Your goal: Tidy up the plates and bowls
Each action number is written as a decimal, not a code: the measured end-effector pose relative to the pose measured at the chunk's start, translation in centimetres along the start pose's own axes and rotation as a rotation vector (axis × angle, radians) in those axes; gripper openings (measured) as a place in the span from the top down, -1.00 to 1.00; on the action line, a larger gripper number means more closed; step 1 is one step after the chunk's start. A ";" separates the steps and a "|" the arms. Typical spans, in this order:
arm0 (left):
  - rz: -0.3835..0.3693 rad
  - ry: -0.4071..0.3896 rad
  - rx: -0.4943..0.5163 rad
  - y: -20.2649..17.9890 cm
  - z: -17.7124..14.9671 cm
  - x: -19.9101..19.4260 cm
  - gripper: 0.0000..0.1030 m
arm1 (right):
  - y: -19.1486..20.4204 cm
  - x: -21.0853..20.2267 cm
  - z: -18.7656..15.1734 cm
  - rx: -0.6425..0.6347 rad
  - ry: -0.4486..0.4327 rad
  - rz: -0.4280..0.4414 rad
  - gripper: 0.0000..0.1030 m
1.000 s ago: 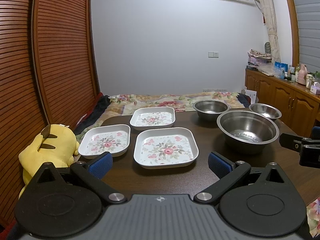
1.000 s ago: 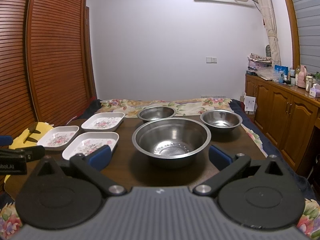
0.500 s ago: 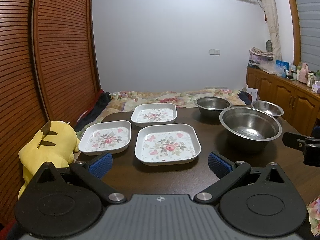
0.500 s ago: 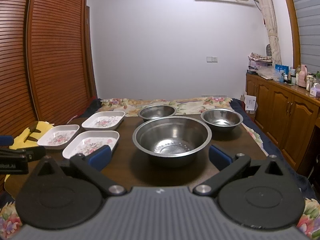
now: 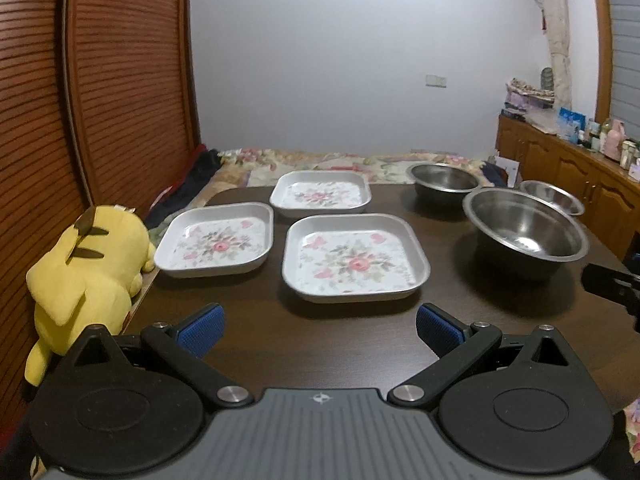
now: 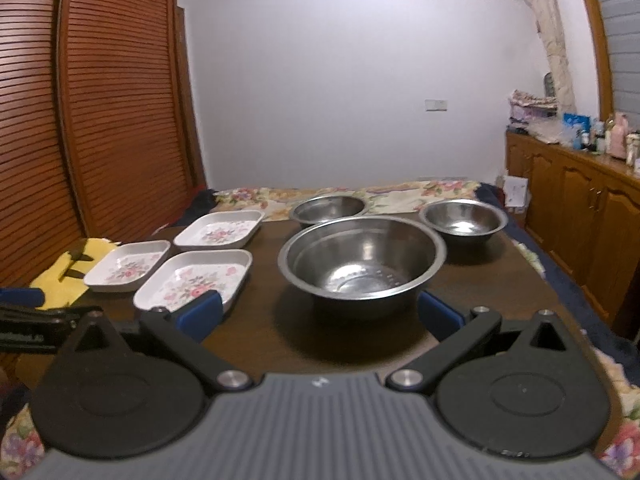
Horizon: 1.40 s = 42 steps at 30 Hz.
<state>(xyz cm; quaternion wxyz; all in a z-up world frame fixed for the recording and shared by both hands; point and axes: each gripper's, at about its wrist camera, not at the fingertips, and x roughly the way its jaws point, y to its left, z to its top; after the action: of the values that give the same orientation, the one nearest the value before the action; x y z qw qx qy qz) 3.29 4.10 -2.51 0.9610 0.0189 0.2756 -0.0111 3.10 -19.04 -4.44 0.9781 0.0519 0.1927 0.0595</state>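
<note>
Three square white plates with pink flowers lie on the dark wooden table (image 5: 256, 336): a near one (image 5: 354, 258), a left one (image 5: 216, 246) and a far one (image 5: 320, 194). A large steel bowl (image 6: 362, 262) stands right of them, with two smaller steel bowls behind it, one at the back middle (image 6: 328, 210) and one at the back right (image 6: 462, 222). My left gripper (image 5: 318, 330) is open, just short of the near plate. My right gripper (image 6: 318, 314) is open, its blue pads flanking the large bowl's near side without touching it.
A yellow plush toy (image 5: 86, 276) sits against the table's left edge. A bed with a flowered cover (image 5: 320, 160) lies beyond the table. Slatted wooden doors (image 5: 88, 92) line the left wall, and a wooden cabinet (image 6: 580, 208) with clutter on top runs along the right.
Both grippers have edged forward towards the table, so the plates and the large bowl sit a little nearer and lower in view. Both stay open and nothing on the table has moved.
</note>
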 end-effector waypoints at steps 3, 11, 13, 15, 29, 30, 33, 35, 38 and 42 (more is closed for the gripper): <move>0.009 0.030 -0.027 1.7 0.1 1.1 -1.00 | 0.5 0.5 -0.2 -0.018 0.008 0.015 -1.00; 0.087 0.059 -0.049 5.4 0.5 3.1 -1.00 | 2.0 1.6 -0.5 -0.056 0.040 0.060 -1.00; 0.085 0.061 -0.071 6.3 0.7 3.5 -1.00 | 2.4 2.0 -0.5 -0.071 0.049 0.070 -1.00; 0.087 0.062 -0.088 7.0 0.8 4.1 -1.00 | 2.9 2.5 -0.5 -0.090 0.054 0.080 -1.00; 0.078 0.065 -0.045 8.3 1.8 7.9 -1.00 | 6.3 6.8 0.3 -0.150 0.083 0.173 -1.00; 0.064 0.062 -0.047 8.3 1.9 8.1 -1.00 | 6.6 7.1 0.3 -0.155 0.085 0.178 -1.00; 0.020 0.052 -0.064 8.2 2.1 8.7 -1.00 | 7.5 8.5 0.4 -0.167 0.097 0.188 -0.95; -0.002 0.042 -0.063 8.1 2.2 9.0 -1.00 | 7.9 9.5 0.5 -0.165 0.116 0.198 -0.67; -0.043 0.039 -0.070 8.1 2.3 9.6 -0.98 | 8.2 10.9 0.6 -0.160 0.148 0.201 -0.57; -0.089 0.054 -0.101 8.3 2.2 10.5 -0.71 | 8.5 12.0 0.7 -0.150 0.174 0.218 -0.28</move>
<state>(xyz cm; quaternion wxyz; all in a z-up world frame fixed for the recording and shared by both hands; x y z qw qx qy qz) 13.67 12.14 -5.95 0.9514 -0.0418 0.3024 -0.0395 13.53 -9.07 -7.19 0.9466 -0.0059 0.2648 0.1838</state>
